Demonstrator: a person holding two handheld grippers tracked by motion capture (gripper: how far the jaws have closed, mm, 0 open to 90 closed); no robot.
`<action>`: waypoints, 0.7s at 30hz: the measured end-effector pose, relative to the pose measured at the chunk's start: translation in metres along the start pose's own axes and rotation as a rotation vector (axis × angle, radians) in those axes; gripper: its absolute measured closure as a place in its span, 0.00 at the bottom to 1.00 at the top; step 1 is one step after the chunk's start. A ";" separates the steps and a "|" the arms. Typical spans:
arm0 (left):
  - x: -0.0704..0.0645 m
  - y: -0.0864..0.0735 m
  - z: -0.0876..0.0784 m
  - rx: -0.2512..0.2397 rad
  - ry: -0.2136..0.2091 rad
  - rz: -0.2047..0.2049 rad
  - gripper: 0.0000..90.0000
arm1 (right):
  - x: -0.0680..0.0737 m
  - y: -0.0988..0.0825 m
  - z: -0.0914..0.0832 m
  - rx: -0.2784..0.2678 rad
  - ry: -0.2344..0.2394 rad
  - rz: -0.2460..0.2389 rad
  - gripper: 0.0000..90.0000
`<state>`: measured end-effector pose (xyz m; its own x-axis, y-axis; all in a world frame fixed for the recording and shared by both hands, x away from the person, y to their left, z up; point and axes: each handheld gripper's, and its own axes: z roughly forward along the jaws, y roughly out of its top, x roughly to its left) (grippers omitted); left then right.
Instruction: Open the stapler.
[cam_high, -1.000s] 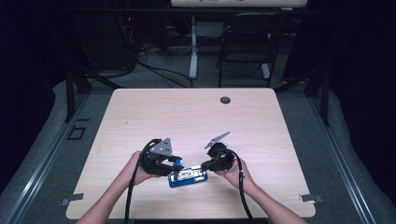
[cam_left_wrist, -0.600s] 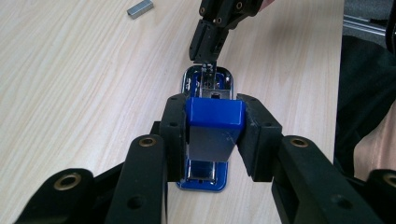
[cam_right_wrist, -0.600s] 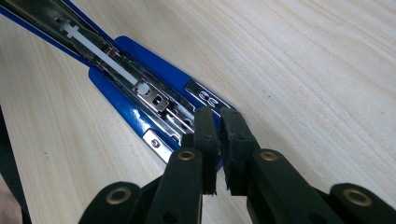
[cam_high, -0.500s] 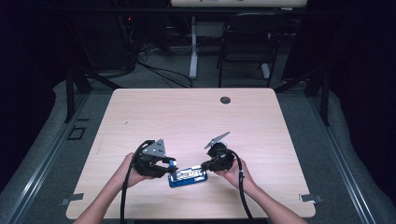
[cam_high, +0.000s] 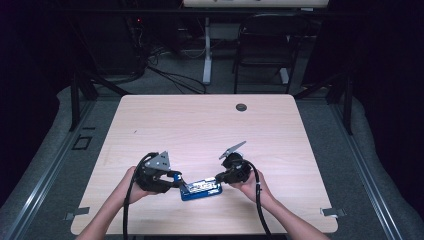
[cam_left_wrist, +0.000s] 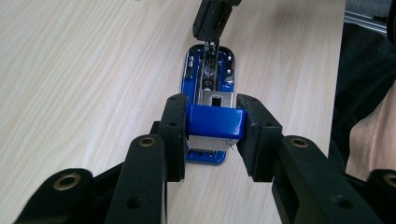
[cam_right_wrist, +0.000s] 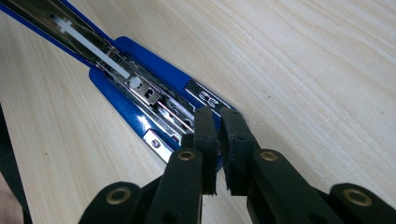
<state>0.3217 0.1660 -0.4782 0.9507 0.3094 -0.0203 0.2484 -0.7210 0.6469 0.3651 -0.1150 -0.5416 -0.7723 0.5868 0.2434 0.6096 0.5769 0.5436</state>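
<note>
So there's a blue stapler (cam_high: 201, 189) lying near the front edge of the light wooden table (cam_high: 210, 125), roughly in the middle between the person's two hands, and it's opened up — you can see the shiny metal staple channel running down the inside.

The left gripper (cam_left_wrist: 215, 135) is clamped on the blue top end of the stapler; in the left gripper view both black pads sit flush against the sides of that blue piece, with the metal part just under it. From the high view the same gripper (cam_high: 172, 180) comes in from the left side of the stapler, held in the person's left hand (cam_high: 131, 186).

The right gripper (cam_right_wrist: 217, 140) is at the opposite end. Its jaws are squeezed nearly together with only a thin slit between them, tips right at the rounded blue end of the base, beside the little metal plate. They look pinched on a thin metal bit there — hard to say exactly which part. In the high view it (cam_high: 220, 178) meets the stapler's right end, with the right hand (cam_high: 250, 187) behind it.

There's also a small dark round grommet (cam_high: 241, 107) near the table's far edge, well away from everything.
</note>
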 end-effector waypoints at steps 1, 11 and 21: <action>0.000 -0.001 0.000 0.000 -0.001 -0.001 0.73 | 0.000 0.000 0.000 0.001 0.000 -0.001 0.96; 0.001 -0.015 -0.005 0.026 -0.001 -0.025 0.73 | 0.000 0.001 -0.001 0.012 -0.004 -0.011 0.96; 0.003 -0.024 -0.005 0.047 -0.005 -0.038 0.73 | 0.001 0.002 -0.001 0.020 -0.009 -0.020 0.96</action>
<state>0.3173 0.1871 -0.4898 0.9415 0.3336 -0.0479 0.2923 -0.7375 0.6088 0.3659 -0.1138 -0.5398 -0.7829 0.5798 0.2257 0.5975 0.5996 0.5324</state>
